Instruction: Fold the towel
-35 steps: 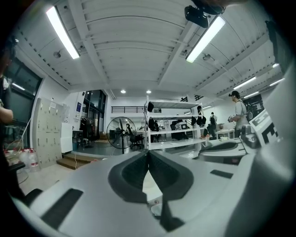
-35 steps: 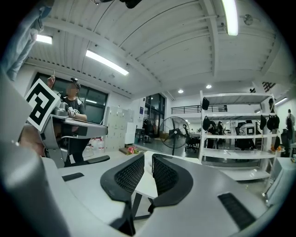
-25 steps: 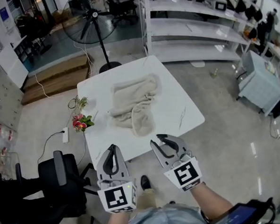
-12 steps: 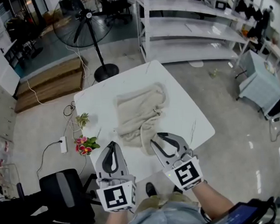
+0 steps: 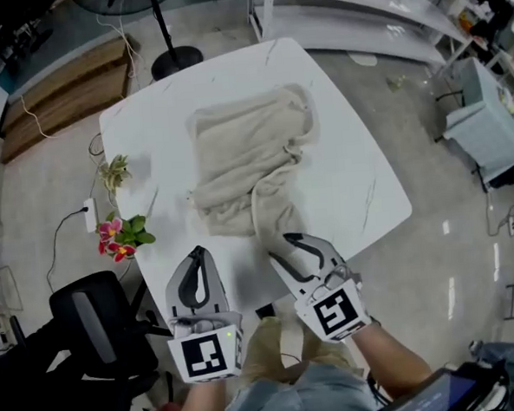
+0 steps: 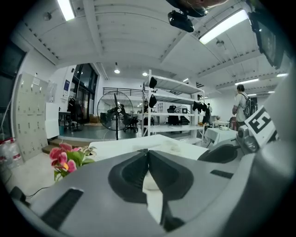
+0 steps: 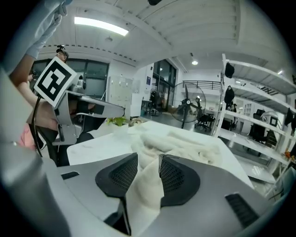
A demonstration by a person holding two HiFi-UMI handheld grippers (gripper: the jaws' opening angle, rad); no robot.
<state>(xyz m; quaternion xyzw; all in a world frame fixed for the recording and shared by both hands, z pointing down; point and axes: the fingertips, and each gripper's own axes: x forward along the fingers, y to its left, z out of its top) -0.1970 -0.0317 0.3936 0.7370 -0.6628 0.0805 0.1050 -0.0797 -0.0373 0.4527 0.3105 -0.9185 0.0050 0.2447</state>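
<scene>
Grabbing the wrong layer is the main risk from here. The towel (image 5: 249, 153) lies crumpled and partly doubled over in the middle of the white table (image 5: 360, 194), with a narrow tail running from the heap toward the near edge. If the right gripper (image 5: 280, 247) bites that tail alone, a pull would likely drag the whole bundle toward the edge instead of spreading it, and the cloth could slide off the table. Biting deep would likely catch several layers at once and lock the creases into the fold.

A second risk is on the other side. The left gripper (image 5: 196, 251) has its jaws pressed together with nothing in them, so it has to spread them before it can take a corner. Pushed in as it is, it would only shove the cloth. The flowers (image 5: 120, 236) beside the table's left edge, at ten o'clock from that gripper, could be knocked by a wide sweep.

The right gripper's jaws stand spread and have just been opening. In its own view the tail shows in the gap between them, but the pads do not press on it. In the head view the tail's end lies just beside the right gripper's tips at eleven o'clock, with the bulk of the towel at twelve. From the left gripper the towel sits at one o'clock, near but apart.
</scene>
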